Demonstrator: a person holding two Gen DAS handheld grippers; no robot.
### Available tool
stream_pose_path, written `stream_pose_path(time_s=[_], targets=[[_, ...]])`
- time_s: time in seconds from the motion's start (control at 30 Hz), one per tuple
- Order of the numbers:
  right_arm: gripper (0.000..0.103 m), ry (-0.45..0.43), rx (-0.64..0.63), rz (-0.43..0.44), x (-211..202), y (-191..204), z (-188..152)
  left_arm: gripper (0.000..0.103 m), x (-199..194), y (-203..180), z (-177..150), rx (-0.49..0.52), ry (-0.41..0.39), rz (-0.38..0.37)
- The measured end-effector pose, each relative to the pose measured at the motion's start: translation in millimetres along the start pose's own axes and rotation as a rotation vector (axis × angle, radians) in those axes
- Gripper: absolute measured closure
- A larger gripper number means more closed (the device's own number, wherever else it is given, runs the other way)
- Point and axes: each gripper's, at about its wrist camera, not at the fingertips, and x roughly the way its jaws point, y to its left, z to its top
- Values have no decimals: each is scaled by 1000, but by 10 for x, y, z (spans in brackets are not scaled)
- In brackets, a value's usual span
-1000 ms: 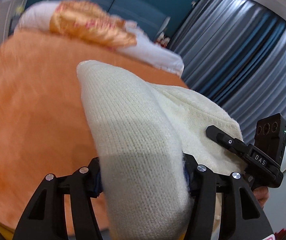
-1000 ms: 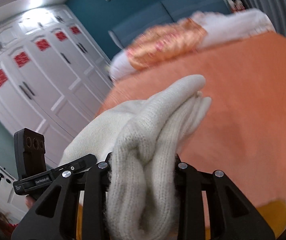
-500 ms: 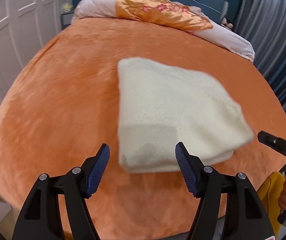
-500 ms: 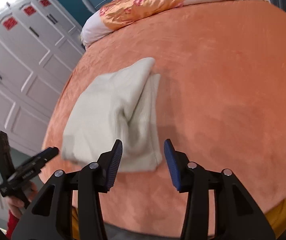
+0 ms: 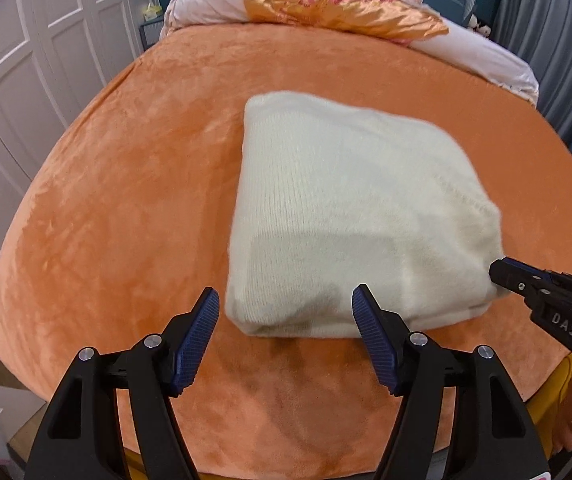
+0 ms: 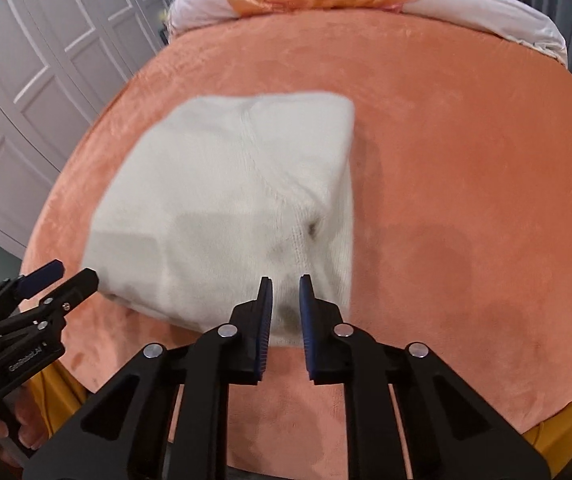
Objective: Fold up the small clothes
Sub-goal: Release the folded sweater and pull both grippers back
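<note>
Two grippers: you hold one in each hand, both angled down at the near edge of the bed [image 5: 133, 184].
Left gripper [image 5: 286, 336]: your jaws stand wide apart with nothing between the blue pads [image 5: 195, 336]; they have just been opening. They hang just short of the near left corner of the sweater, apart from it.
Right gripper [image 6: 286, 312]: your jaws have just been closing and are now nearly together, a narrow gap left between the pads [image 6: 265, 320]. The tips sit over the sweater's near edge; no fabric shows pinched between them, and whether they touch the knit you cannot tell.
Cream knit sweater [image 5: 350, 216]: folded into a thick rectangular bundle, lying flat on the orange bedspread near the foot of the bed, free of both grippers.
Pillows [image 5: 338, 0]: an orange floral one and a white one at the head of the bed, well apart from the sweater.
Wardrobe [image 6: 33, 60]: white panelled doors to your left.
</note>
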Motion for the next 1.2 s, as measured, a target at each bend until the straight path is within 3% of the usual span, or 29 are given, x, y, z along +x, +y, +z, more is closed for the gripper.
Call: stream_pose_path(time_s=[0.37, 0.73, 0.93, 1.0, 1.07, 1.2], targets=[[101, 73, 10, -36, 366, -72, -39, 37, 250, 53, -156, 9, 75, 49], [101, 56, 28, -17, 348, -93, -44, 37, 321, 10, -230, -1, 113, 73], [91, -16, -21, -40, -21, 76, -204, 36, 167, -127, -230, 12, 84, 94], [81, -17, -19, -38, -68, 92, -309, 36, 138, -208, -254, 21, 79, 99], [79, -19, -8, -45, -90, 80, -410, 34, 117, -292, -297, 28, 79, 101], [60, -18, 31, -68, -92, 31, -568, 31, 80, -421, -391, 25, 75, 100]])
